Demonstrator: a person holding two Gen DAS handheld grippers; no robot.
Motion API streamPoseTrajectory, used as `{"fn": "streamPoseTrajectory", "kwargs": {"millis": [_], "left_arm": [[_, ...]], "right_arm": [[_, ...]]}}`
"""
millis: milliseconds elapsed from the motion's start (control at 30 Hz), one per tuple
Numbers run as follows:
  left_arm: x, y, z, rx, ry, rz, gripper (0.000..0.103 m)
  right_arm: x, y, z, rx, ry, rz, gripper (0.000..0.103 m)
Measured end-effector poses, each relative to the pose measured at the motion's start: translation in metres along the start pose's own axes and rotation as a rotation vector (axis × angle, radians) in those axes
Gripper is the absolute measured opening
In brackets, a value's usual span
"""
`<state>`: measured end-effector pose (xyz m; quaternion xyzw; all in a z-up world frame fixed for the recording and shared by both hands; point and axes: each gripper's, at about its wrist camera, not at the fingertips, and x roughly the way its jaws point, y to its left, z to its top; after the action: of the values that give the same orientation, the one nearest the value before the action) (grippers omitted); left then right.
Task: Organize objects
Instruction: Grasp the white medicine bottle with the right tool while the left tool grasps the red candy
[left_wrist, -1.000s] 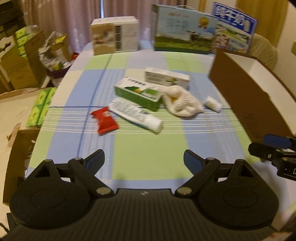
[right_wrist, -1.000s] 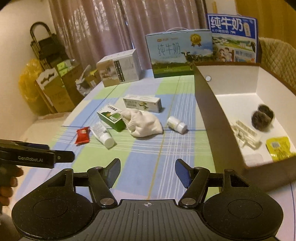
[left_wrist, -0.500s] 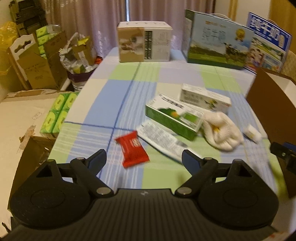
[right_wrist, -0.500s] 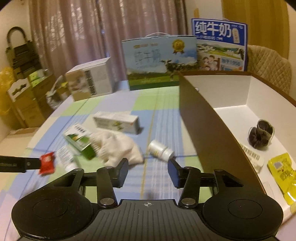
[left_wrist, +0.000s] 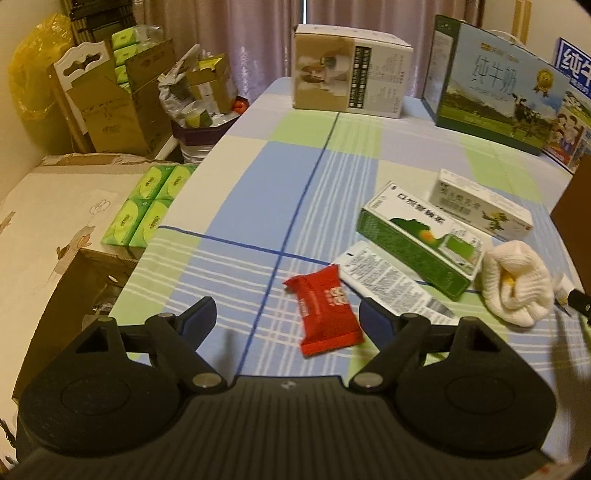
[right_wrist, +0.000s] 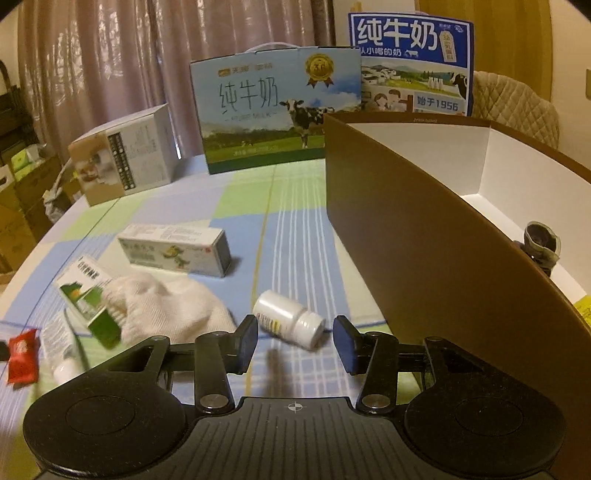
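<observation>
Left wrist view: the left hand-held gripper (left_wrist: 286, 317) hangs wide open and empty over the checked surface (left_wrist: 258, 192), with the red packet (left_wrist: 327, 310) lying between its fingers but lower, on the cloth. A white tube (left_wrist: 388, 282) touches the packet's far corner. In the right wrist view the right hand-held gripper (right_wrist: 295, 341) is also open, holding nothing; the white bottle (right_wrist: 290, 319) lies on its side between its fingertips, just beside the brown box (right_wrist: 424, 240).
</observation>
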<state>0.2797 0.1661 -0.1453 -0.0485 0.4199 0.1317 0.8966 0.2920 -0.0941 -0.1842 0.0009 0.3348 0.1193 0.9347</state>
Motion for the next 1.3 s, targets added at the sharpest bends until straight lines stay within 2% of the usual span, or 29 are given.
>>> {"fn": "streamPoseTrajectory", "kwargs": {"millis": [333, 367, 467, 533, 1033, 1100, 1233, 1300], "left_arm": [[0.008, 0.005, -0.005, -0.011, 0.032, -0.01, 0.082], [0.009, 0.005, -0.005, -0.009, 0.034, -0.012, 0.081], [0.008, 0.003, -0.006, 0.0, 0.032, -0.017, 0.081], [0.009, 0.002, -0.006, 0.002, 0.033, -0.026, 0.081], [0.025, -0.007, 0.0, -0.011, 0.001, -0.064, 0.069], [0.031, -0.011, 0.001, 0.009, 0.005, -0.052, 0.057], [0.035, -0.017, -0.002, 0.053, 0.006, -0.037, 0.041], [0.034, -0.017, -0.002, 0.059, 0.009, -0.051, 0.028]], "right_arm": [[0.026, 0.008, 0.001, -0.109, 0.032, -0.008, 0.043], [0.026, 0.009, 0.0, -0.122, 0.036, -0.007, 0.041], [0.025, 0.009, -0.003, -0.142, 0.048, -0.009, 0.026], [0.021, 0.008, -0.005, -0.144, 0.056, -0.003, 0.021], [-0.019, -0.001, -0.024, -0.115, 0.132, 0.07, 0.021], [-0.025, -0.001, -0.027, -0.114, 0.14, 0.084, 0.021], [-0.036, -0.003, -0.033, -0.099, 0.162, 0.119, 0.021], [-0.041, -0.006, -0.034, -0.084, 0.172, 0.14, 0.021]]}}
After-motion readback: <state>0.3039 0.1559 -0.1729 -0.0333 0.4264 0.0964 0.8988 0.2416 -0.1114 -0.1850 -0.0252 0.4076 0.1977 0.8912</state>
